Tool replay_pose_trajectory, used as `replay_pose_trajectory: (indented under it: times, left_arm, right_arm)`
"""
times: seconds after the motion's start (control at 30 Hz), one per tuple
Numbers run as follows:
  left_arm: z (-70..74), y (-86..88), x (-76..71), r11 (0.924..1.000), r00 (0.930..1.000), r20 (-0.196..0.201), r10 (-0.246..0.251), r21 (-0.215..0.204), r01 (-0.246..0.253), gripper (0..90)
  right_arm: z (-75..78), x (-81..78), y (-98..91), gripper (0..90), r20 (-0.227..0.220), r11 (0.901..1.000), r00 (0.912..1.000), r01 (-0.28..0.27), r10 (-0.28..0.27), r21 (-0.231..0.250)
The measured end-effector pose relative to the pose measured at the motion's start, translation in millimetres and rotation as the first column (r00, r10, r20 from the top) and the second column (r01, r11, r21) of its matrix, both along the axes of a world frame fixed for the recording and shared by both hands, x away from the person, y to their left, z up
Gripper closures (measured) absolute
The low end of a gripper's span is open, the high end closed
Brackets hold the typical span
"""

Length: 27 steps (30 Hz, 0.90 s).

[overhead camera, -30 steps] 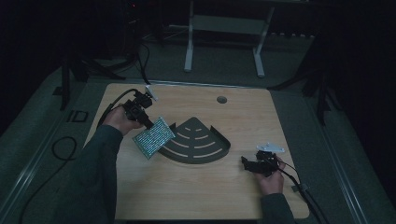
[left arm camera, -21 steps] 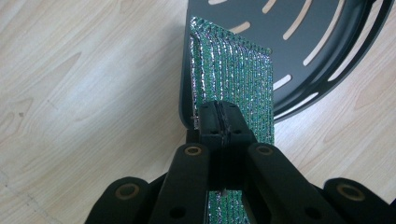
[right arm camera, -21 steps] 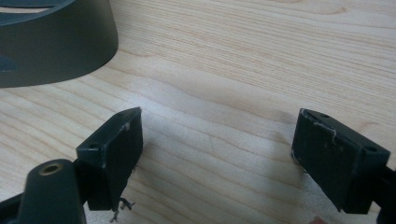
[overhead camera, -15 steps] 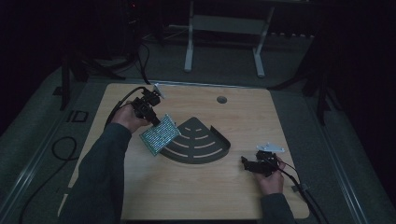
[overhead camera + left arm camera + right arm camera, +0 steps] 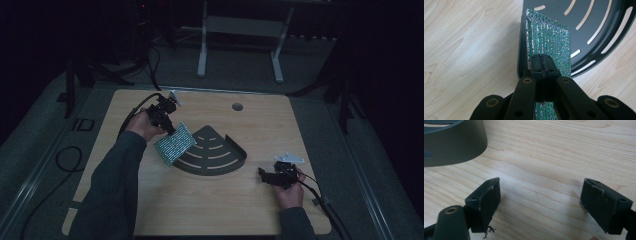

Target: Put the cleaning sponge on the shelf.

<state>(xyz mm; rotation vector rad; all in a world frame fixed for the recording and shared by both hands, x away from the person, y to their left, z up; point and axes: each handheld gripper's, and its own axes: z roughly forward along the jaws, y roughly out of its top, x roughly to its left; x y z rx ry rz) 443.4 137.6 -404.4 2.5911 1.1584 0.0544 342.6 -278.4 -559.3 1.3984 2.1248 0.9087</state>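
Wooden table: left tool clenching glitter pad over black tray; right tool released.

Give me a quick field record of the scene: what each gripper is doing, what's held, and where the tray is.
left gripper: shut on the glittery green pad, tilted over the tray's left edge
right gripper: open, nothing between its jaws, low over the table near the tray's right side
tray: dark, fan-shaped, slotted, mid-table
table: light wood
pad in tray: not yet laid flat
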Motion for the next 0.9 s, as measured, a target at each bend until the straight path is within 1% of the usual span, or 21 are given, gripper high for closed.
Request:
replay_pose_trajectory:
  times: [0.27, 0.37, 0.57, 0.63, 0.9]
  left_arm:
    - [-4.5, -3.4, 4.7, 1.0, 1.0, -0.004, 0.005, -0.005, -0.005, 90.0]
    - [-5.9, -4.2, 6.8, 0.9999, 1.0, -0.009, 0.002, -0.013, -0.002, 90.0]
    - [-9.8, -6.2, 10.3, 0.9998, 0.9999, -0.004, 0.014, -0.015, -0.014, 90.0]
    - [-10.2, -6.4, 11.5, 0.9999, 0.9999, -0.008, 0.011, -0.012, -0.011, 90.0]
    - [-10.1, -7.4, 15.1, 0.9995, 0.9996, 0.0, 0.028, -0.014, -0.028, 90.0]
  right_arm:
    - [0.0, 0.1, 0.0, 16.1, 0.001, 1.0, 1.0, -0.001, 0.001, 0.0]
    - [0.0, 0.1, 0.0, 16.0, 0.001, 1.0, 1.0, -0.001, 0.001, 0.0]
    - [0.0, 0.2, 0.0, 16.1, 0.001, 1.0, 1.0, -0.001, 0.001, 0.0]
    - [0.0, 0.2, -0.1, 16.1, 0.001, 1.0, 1.0, -0.001, 0.001, 0.0]
    - [-0.1, 0.3, -0.1, 16.1, 0.001, 1.0, 1.0, -0.002, 0.002, 0.0]
